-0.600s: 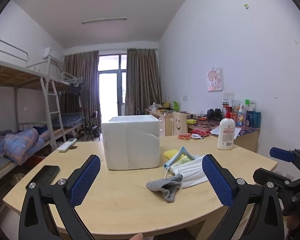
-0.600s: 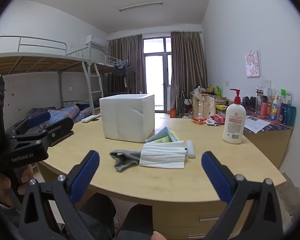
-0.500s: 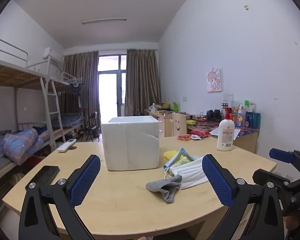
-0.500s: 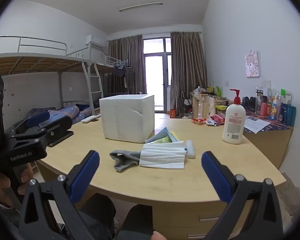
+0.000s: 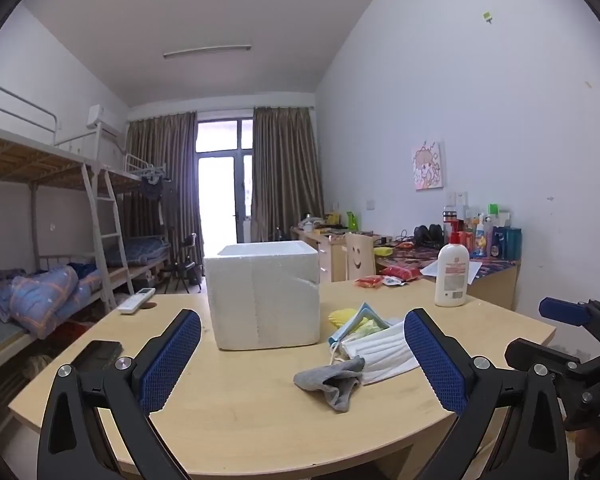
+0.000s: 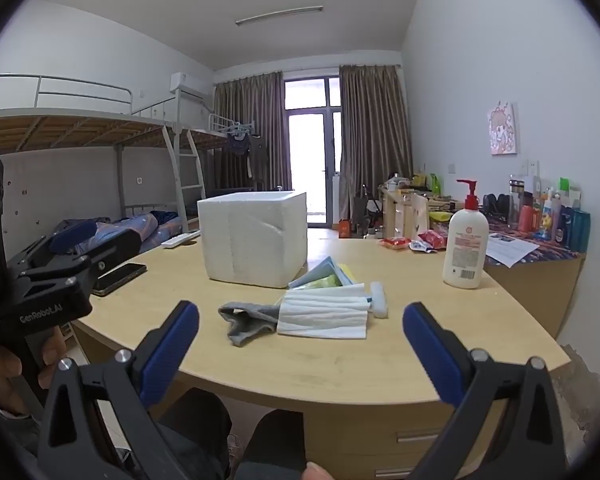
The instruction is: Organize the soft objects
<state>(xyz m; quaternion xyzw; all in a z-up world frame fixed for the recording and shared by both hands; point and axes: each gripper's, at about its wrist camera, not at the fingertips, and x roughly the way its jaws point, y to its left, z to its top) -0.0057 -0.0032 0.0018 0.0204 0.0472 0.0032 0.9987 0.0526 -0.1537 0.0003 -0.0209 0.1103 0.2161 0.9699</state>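
A crumpled grey sock (image 5: 332,380) (image 6: 246,318) lies on the wooden table (image 5: 240,408), touching a pile of white face masks (image 5: 380,350) (image 6: 324,312). Behind the masks lie folded blue and yellow cloths (image 5: 356,318) (image 6: 326,274). A white foam box (image 5: 264,294) (image 6: 252,236) stands open-topped just beyond them. My left gripper (image 5: 300,360) is open and empty, held back near the table's front edge. My right gripper (image 6: 300,350) is open and empty too, short of the front edge, with the sock and masks ahead of it.
A white lotion pump bottle (image 5: 452,276) (image 6: 466,248) stands at the right. A black phone (image 5: 96,354) (image 6: 120,272) and a white remote (image 5: 136,300) lie at the left. Snack packets (image 6: 416,242) sit at the far edge. A cluttered desk (image 6: 540,240) adjoins the table; bunk beds (image 5: 40,264) stand left.
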